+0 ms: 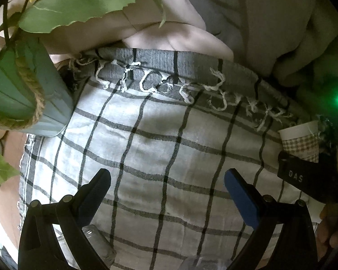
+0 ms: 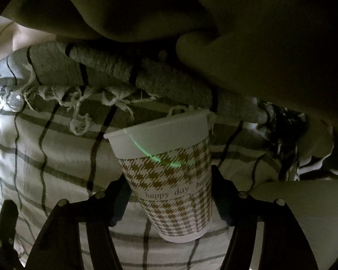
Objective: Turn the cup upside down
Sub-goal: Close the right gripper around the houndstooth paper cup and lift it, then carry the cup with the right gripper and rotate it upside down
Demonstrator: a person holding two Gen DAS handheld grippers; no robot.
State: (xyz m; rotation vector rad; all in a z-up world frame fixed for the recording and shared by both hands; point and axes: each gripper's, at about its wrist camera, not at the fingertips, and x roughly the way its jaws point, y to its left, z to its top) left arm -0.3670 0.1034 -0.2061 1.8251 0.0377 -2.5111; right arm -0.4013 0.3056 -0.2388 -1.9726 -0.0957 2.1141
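Apparently mid-task, the right gripper [image 2: 169,199] is pinching the still-unflipped cup [image 2: 169,180] between its jaws; the left gripper [image 1: 166,180] is idling, jaws spread.

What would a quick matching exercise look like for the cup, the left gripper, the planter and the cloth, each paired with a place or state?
Things:
1. paper cup
2. left gripper
3. teal planter
4. checked cloth

Descriptions:
A. open, holding nothing
B. rope around it, leaves above
C. between the right gripper's fingers, rim up
D. spread flat, fringed edge

Pairs: 1-C, 2-A, 3-B, 4-D
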